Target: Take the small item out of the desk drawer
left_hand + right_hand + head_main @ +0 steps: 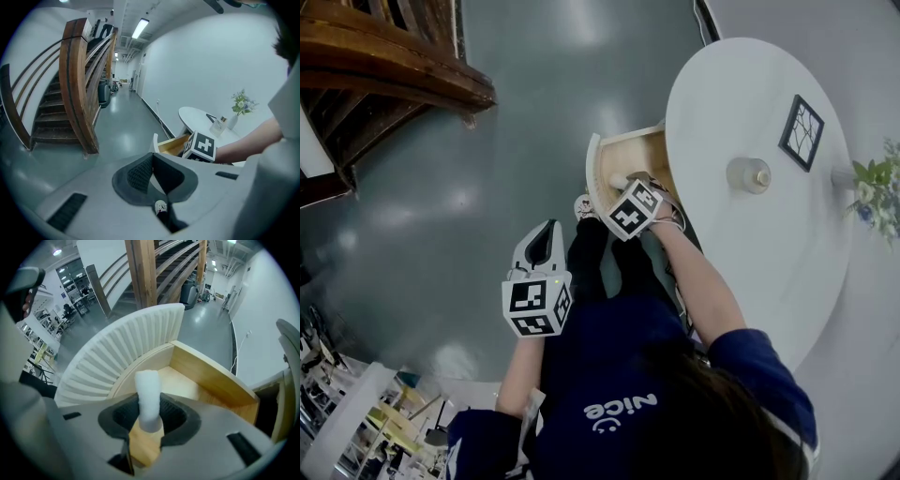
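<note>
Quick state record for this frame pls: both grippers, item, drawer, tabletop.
right gripper: fingers shut on the small white cylinder, at the open drawer
small white cylinder: clamped near one end, the rest sticks out past the fingers
drawer: pulled open, wooden inside, fluted white front
left gripper: fingers shut, nothing held, over the floor beside the table
table: round, white; holds a picture frame, a glass bottle and a vase of flowers
</note>
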Available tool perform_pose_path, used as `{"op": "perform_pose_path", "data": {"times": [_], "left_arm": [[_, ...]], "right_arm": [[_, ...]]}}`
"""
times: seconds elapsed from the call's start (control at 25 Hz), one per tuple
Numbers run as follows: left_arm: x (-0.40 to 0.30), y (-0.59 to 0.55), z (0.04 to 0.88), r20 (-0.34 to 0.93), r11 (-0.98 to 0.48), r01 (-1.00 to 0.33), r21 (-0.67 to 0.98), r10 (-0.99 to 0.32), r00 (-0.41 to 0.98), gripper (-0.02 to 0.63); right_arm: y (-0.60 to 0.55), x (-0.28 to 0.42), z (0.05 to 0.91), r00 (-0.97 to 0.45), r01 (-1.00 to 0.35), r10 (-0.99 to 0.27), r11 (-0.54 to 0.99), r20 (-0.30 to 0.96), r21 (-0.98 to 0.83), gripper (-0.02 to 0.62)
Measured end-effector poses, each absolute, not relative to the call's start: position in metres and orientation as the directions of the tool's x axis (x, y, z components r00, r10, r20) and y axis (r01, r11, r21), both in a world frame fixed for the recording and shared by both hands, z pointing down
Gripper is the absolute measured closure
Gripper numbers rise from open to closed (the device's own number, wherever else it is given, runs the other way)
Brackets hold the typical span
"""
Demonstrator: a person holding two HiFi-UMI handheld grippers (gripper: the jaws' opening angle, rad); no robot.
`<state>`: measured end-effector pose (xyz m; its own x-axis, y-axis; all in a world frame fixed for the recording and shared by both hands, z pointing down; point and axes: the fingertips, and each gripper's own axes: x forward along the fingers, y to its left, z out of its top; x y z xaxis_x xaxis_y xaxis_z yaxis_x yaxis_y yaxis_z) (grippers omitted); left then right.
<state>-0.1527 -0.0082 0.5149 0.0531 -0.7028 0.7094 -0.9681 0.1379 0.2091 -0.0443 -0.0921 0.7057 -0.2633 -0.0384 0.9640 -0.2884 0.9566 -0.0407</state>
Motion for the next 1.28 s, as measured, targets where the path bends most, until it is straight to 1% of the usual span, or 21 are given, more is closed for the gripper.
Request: {"op": "perform_pose_path", "data": {"times": [0.92, 1.28], "left_arm": [[-0.136, -0.028, 0.504, 0.671, 0.072, -0.973, 0.218, -0.735, 0.096, 0.601], [-0.135, -0.034, 0.497, 0.645, 0.041, -0.972, 0.231, -0.755, 0.121, 0.603]], "right_arm": [[-0.081, -0.039, 0.633, -0.372, -0.414, -0.168, 0.910, 0.913, -0.001, 0.462], [-0.078, -0.038, 0.603, -0.394, -0.474, -0.224, 0.880, 0.892, 0.012, 0.462]]}}
